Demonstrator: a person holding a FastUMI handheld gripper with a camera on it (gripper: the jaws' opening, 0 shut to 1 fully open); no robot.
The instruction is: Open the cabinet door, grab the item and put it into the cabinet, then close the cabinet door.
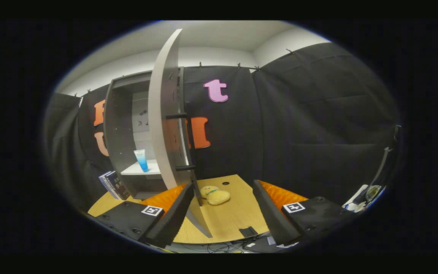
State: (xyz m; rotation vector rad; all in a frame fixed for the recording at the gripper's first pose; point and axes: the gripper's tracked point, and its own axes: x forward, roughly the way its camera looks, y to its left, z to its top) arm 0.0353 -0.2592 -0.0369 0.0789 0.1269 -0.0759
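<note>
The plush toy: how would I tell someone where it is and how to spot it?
Start at the grey cabinet with its door swung open. On the wooden table just beyond the open gripper lies the plush toy. It is soft, pale yellow and lumpy, unlike the blue tube standing inside the cabinet.

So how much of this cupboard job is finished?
The cabinet door already stands open. The gripper is open and empty, with the door's edge by one finger. The yellow soft toy, probably the item to store, lies on the table ahead of the fingers. Left: grab it, place it inside, shut the door.
</note>
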